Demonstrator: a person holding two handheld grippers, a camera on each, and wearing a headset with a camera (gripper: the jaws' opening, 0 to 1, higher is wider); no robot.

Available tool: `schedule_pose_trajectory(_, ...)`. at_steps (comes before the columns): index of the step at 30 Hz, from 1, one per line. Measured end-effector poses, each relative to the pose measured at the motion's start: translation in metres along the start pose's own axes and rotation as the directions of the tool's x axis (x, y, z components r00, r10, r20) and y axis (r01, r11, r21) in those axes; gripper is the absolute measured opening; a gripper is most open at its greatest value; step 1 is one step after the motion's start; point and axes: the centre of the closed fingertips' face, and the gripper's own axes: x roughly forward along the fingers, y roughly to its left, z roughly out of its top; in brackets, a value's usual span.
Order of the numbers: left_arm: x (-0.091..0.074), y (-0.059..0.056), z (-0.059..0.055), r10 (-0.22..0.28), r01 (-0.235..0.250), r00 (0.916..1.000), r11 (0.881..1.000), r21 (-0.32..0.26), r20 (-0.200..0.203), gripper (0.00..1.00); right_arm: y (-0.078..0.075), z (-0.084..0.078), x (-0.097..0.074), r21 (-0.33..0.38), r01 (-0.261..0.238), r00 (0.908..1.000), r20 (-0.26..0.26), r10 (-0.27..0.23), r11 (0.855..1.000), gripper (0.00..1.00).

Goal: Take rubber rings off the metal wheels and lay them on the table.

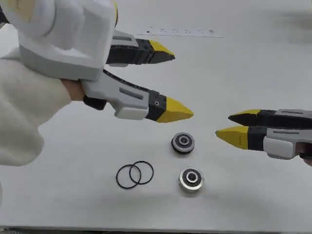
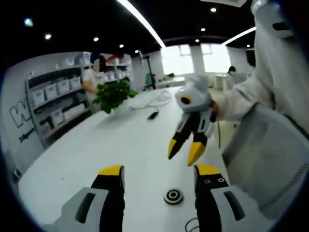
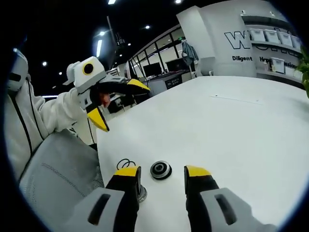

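**Two rings on table, both grippers empty**

Two thin black rings (image 1: 128, 176) lie overlapping on the white table (image 1: 253, 68), near its front edge. They sit left of the dark-rimmed wheel (image 1: 183, 143) and the silver wheel (image 1: 191, 178). Left gripper (image 1: 182, 85) jaws are spread wide, right gripper (image 1: 223, 125) jaws slightly apart. There is bare table beyond.

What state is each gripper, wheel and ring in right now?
Left gripper: open wide, empty.
Right gripper: open, empty.
Far wheel: lying flat, dark rim, ring seemingly still on.
Near wheel: lying flat, bare metal rim.
Two rubber rings: off, lying overlapped on the table.
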Motion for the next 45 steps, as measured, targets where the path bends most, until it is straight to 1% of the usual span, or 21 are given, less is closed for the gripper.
schedule_pose_trajectory(2, 0.004, 0.0, -0.006, -0.002, 0.002, 1.0, 1.0, -0.012, 0.006, 0.57, 0.001, -0.002, 0.007, -0.008, -0.02, 0.9998, -0.009, 0.02, 1.0, 0.33)
schedule_pose_trajectory(3, 0.006, 0.001, -0.012, -0.001, 0.001, 1.0, 1.0, -0.024, -0.001, 0.56, 0.002, -0.002, 0.009, -0.008, -0.027, 0.9995, -0.013, 0.027, 1.0, 0.32)
schedule_pose_trajectory(5, 0.008, 0.002, -0.02, -0.001, 0.0, 1.0, 0.999, -0.039, -0.008, 0.55, 0.003, -0.003, 0.014, -0.007, -0.04, 0.999, -0.022, 0.039, 0.999, 0.32)
schedule_pose_trajectory(6, 0.01, 0.002, -0.024, -0.003, 0.003, 0.9999, 0.998, -0.056, -0.011, 0.55, 0.005, -0.005, 0.017, -0.013, -0.048, 0.9985, -0.029, 0.047, 0.999, 0.32)
schedule_pose_trajectory(8, 0.012, 0.004, -0.03, -0.002, 0.002, 1.0, 0.996, -0.091, -0.005, 0.56, 0.007, -0.008, 0.02, -0.032, -0.063, 0.9973, -0.04, 0.062, 0.997, 0.32)
schedule_pose_trajectory(11, 0.015, 0.005, -0.036, 0.004, -0.004, 1.0, 0.993, -0.115, -0.001, 0.54, 0.007, -0.015, 0.026, -0.046, -0.073, 0.9958, -0.059, 0.07, 0.996, 0.31)
schedule_pose_trajectory(12, 0.018, 0.004, -0.038, 0.007, -0.007, 1.0, 0.992, -0.123, -0.003, 0.54, 0.007, -0.018, 0.028, -0.049, -0.077, 0.9953, -0.063, 0.074, 0.996, 0.3)
schedule_pose_trajectory(14, 0.022, 0.001, -0.041, 0.001, -0.002, 1.0, 0.991, -0.134, -0.004, 0.52, 0.006, -0.021, 0.032, -0.037, -0.082, 0.9953, -0.055, 0.08, 0.996, 0.3)
schedule_pose_trajectory(16, 0.025, -0.003, -0.044, -0.009, 0.008, 0.9999, 0.99, -0.14, -0.009, 0.49, 0.005, -0.024, 0.036, -0.036, -0.083, 0.9954, -0.051, 0.081, 0.996, 0.29)
schedule_pose_trajectory(17, 0.027, -0.006, -0.048, -0.012, 0.01, 0.9998, 0.991, -0.135, -0.016, 0.47, 0.004, -0.026, 0.039, -0.035, -0.081, 0.9955, -0.053, 0.079, 0.996, 0.29)
schedule_pose_trajectory(19, 0.031, -0.009, -0.052, -0.012, 0.009, 0.9995, 0.995, -0.098, -0.03, 0.42, 0.003, -0.03, 0.042, -0.039, -0.079, 0.9952, -0.06, 0.077, 0.996, 0.29)
schedule_pose_trajectory(21, 0.034, -0.011, -0.054, -0.016, 0.013, 0.9994, 0.995, -0.097, -0.031, 0.38, 0.003, -0.034, 0.044, -0.038, -0.081, 0.9943, -0.073, 0.078, 0.996, 0.29)
schedule_pose_trajectory(23, 0.038, -0.013, -0.058, -0.021, 0.018, 0.9994, 0.993, -0.117, -0.027, 0.38, 0.004, -0.037, 0.046, -0.046, -0.081, 0.9938, -0.08, 0.077, 0.996, 0.28)
schedule_pose_trajectory(24, 0.04, -0.014, -0.062, -0.028, 0.023, 0.999, 0.992, -0.126, -0.034, 0.39, 0.004, -0.039, 0.047, -0.051, -0.081, 0.9935, -0.085, 0.076, 0.995, 0.28)
schedule_pose_trajectory(26, 0.043, -0.016, -0.069, -0.03, 0.024, 0.9983, 0.992, -0.125, -0.05, 0.39, 0.003, -0.04, 0.049, -0.057, -0.075, 0.9937, -0.088, 0.069, 0.996, 0.27)
schedule_pose_trajectory(28, 0.045, -0.019, -0.076, -0.039, 0.029, 0.9977, 0.986, -0.162, -0.055, 0.38, 0.002, -0.042, 0.052, -0.058, -0.068, 0.994, -0.09, 0.063, 0.996, 0.27)
schedule_pose_trajectory(31, 0.048, -0.021, -0.081, -0.043, 0.032, 0.9971, 0.985, -0.17, -0.063, 0.34, 0.002, -0.044, 0.054, -0.071, -0.065, 0.9942, -0.09, 0.059, 0.995, 0.27)
schedule_pose_trajectory(35, 0.051, -0.024, -0.087, -0.046, 0.033, 0.9958, 0.987, -0.159, -0.08, 0.29, 0.004, -0.048, 0.057, -0.09, -0.069, 0.9931, -0.101, 0.059, 0.994, 0.26)
schedule_pose_trajectory(38, 0.054, -0.027, -0.09, -0.052, 0.037, 0.9951, 0.986, -0.164, -0.084, 0.27, 0.003, -0.05, 0.058, -0.11, -0.067, 0.9922, -0.112, 0.055, 0.992, 0.26)
schedule_pose_trajectory(40, 0.055, -0.028, -0.091, -0.054, 0.039, 0.9941, 0.988, -0.151, -0.094, 0.25, 0.003, -0.05, 0.059, -0.121, -0.067, 0.9924, -0.111, 0.053, 0.99, 0.26)
schedule_pose_trajectory(45, 0.056, -0.027, -0.094, -0.044, 0.029, 0.9937, 0.988, -0.149, -0.103, 0.23, 0.002, -0.048, 0.059, -0.138, -0.059, 0.9936, -0.103, 0.045, 0.989, 0.24)
